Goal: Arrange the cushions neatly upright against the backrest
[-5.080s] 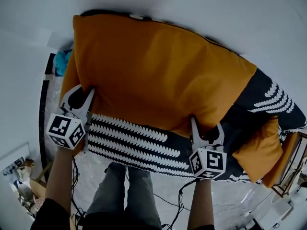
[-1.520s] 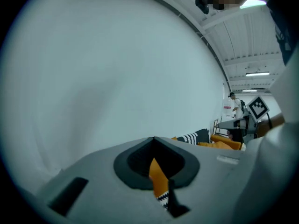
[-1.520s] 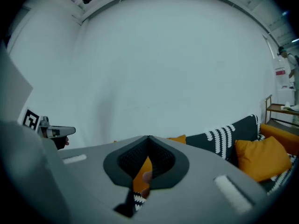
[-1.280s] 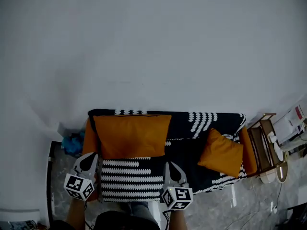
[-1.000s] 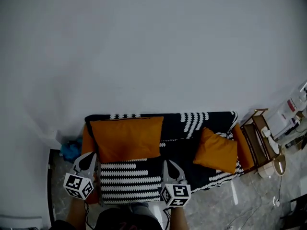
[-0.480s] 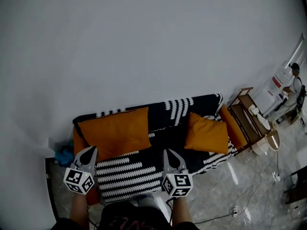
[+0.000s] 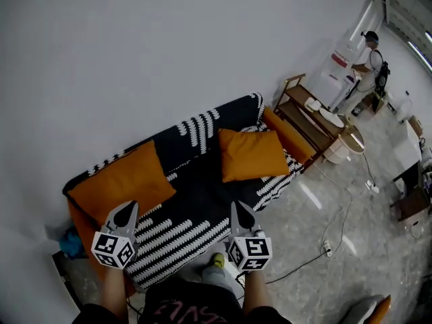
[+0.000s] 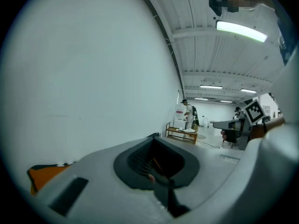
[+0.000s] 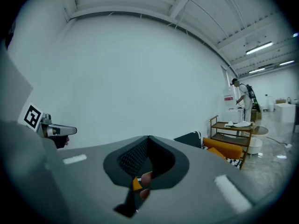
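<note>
Left hand-held gripper is fully closed with nothing between its jaws, and the left gripper view shows the two pads meeting in a tight seam. Right hand-held gripper is likewise pressed shut and empty. Both are held side by side, well apart, in front of the sofa and touching none of its cushions. Each points roughly level toward the white wall.

The sofa wears a black cover with white patterned bands. A large orange cushion stands at its left end, leaning back against the backrest. A smaller orange cushion sits further right on the seat, turned at an angle. Whether it leans on the backrest or lies flat cannot be told. Bare black seat separates the two cushions. An orange armrest closes the sofa's right end.

Just beyond that end stands a wooden shelf unit with white items on top. A person stands in the far corner beside a white appliance. A cable trails across the glossy marble floor. Something blue lies on the floor by the sofa's left end.
</note>
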Motion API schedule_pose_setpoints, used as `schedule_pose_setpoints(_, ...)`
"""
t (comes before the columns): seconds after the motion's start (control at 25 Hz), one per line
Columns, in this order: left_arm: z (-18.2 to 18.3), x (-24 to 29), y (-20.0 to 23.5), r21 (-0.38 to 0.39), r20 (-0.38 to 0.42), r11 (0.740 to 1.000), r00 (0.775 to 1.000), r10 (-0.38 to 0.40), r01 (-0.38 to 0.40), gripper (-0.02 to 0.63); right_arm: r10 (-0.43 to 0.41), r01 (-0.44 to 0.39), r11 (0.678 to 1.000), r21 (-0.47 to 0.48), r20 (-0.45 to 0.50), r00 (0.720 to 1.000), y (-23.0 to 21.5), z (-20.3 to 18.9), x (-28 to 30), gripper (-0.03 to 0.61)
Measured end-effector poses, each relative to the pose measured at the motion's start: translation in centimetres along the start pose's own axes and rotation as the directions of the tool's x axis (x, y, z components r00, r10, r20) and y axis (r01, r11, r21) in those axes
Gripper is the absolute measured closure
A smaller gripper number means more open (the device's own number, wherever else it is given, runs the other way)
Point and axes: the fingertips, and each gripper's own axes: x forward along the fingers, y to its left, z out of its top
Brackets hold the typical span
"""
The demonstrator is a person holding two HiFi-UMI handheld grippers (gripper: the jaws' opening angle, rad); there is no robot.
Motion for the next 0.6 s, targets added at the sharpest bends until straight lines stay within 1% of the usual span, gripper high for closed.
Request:
schedule_pose_setpoints(0.12,-0.5,3.2,-3.7,0.013,-0.017,0.996,0.996,-0.085,0.085,0.612,-0.095,0.095,0.995,0.024,0.008,0.995,-4.0,-0.9,-2.6,0.565)
schedule_pose_setpoints(0.28,-1.1,8.0,-8.7,0.040,-0.052,0.982,0.982,-0.183,0.185,0.612,-0.196,0.196,0.980,0.046,0.003,0.981,-10.0,-1.7,-5.1,0.566)
schedule_pose_setpoints(0.44,-1.3,11.7,-13.6,0.052,-0.080,0.969,0.968,-0.238,0.243,0.612,-0.279,0.278,0.959,0.046,-0.002,0.960,-15.9,-2.2,-7.8,0.566)
schedule_pose_setpoints(0.6,-2.0,14.8,-19.0,0.081,-0.118,0.952,0.952,-0.284,0.294,0.612,-0.327,0.326,0.942,0.081,-0.010,0.945,-21.4,-3.0,-10.1,0.566)
